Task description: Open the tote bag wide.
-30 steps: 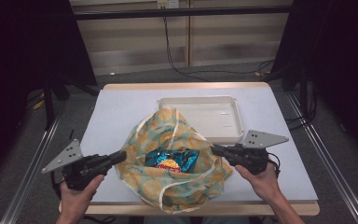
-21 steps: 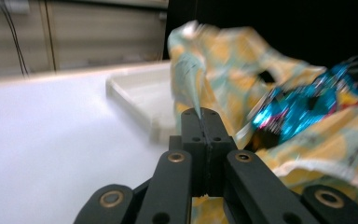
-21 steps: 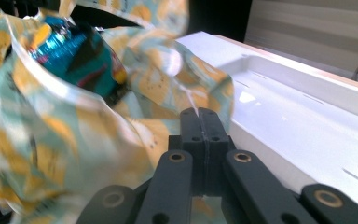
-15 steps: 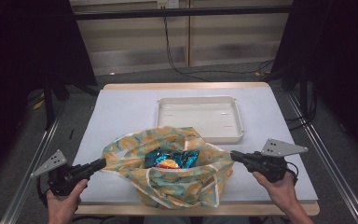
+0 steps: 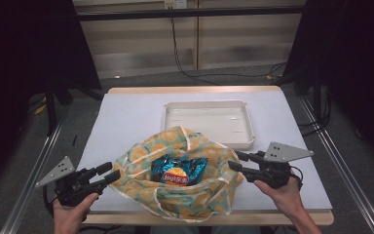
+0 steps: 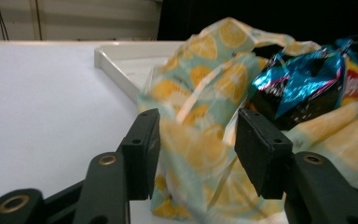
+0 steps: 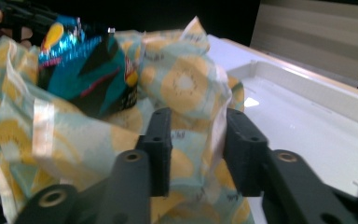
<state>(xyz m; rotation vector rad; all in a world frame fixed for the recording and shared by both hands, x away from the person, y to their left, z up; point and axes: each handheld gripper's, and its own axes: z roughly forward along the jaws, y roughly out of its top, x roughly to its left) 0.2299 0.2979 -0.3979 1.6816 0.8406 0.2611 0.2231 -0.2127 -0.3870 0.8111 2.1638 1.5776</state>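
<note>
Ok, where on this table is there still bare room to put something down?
Free: the white tabletop left of the shallow white plastic tray, the strip behind it, and the tray's floor. Crowded: the front middle, covered by the lemon-print fabric bag holding a blue crisp packet, flanked by the left gripper and right gripper.

We see the table point(image 5: 126, 117) lit evenly from above, bright against the dark surroundings to either side of it. Shadows on it are faint and soft, tight under the bag point(image 5: 175, 180). From the right gripper view a small glare spot sits on the tray point(image 7: 307, 121) floor, right of the bag. In both gripper views the near cloth is blurred; the chip packet point(image 6: 303, 79) behind it is sharper and glints. The high view is grainy and soft overall.
</note>
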